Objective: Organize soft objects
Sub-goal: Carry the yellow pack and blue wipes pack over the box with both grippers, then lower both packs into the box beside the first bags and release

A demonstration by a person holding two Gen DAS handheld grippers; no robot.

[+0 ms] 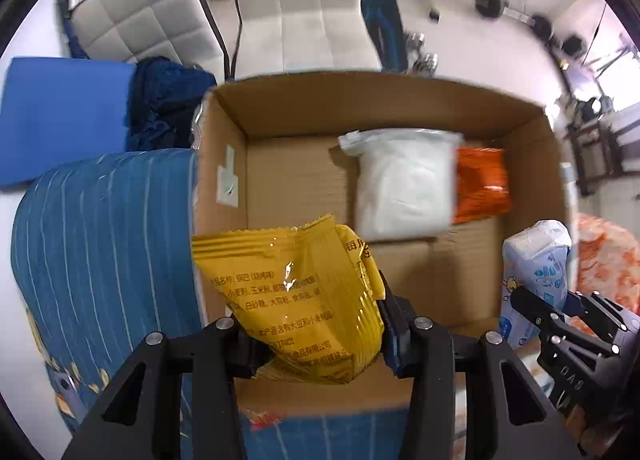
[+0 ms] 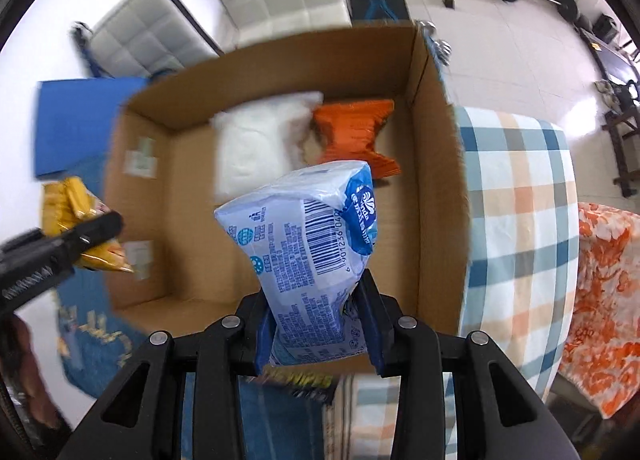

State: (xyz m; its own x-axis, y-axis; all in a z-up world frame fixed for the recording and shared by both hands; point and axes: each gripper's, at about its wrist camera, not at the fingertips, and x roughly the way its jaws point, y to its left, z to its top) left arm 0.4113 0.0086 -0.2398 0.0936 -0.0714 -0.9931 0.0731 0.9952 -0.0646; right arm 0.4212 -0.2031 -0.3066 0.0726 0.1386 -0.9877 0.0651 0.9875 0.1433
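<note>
Left gripper [image 1: 320, 344] pinched on yellow pack [image 1: 292, 300] at box [image 1: 224, 164] rim, 7 o'clock; right gripper [image 2: 316, 336] clamped on blue pack [image 2: 312, 244] over box floor. Risk judged: slick film slipping from pads, yellow pack dropping outside the wall, grippers colliding. Blurred: white bag [image 1: 404, 184], orange pack [image 1: 480, 184]; print unreadable.

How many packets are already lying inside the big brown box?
2. A white packet lies on the cardboard box floor near the far wall, and an orange packet sits right beside it. Others could hide behind the held packs.
</note>
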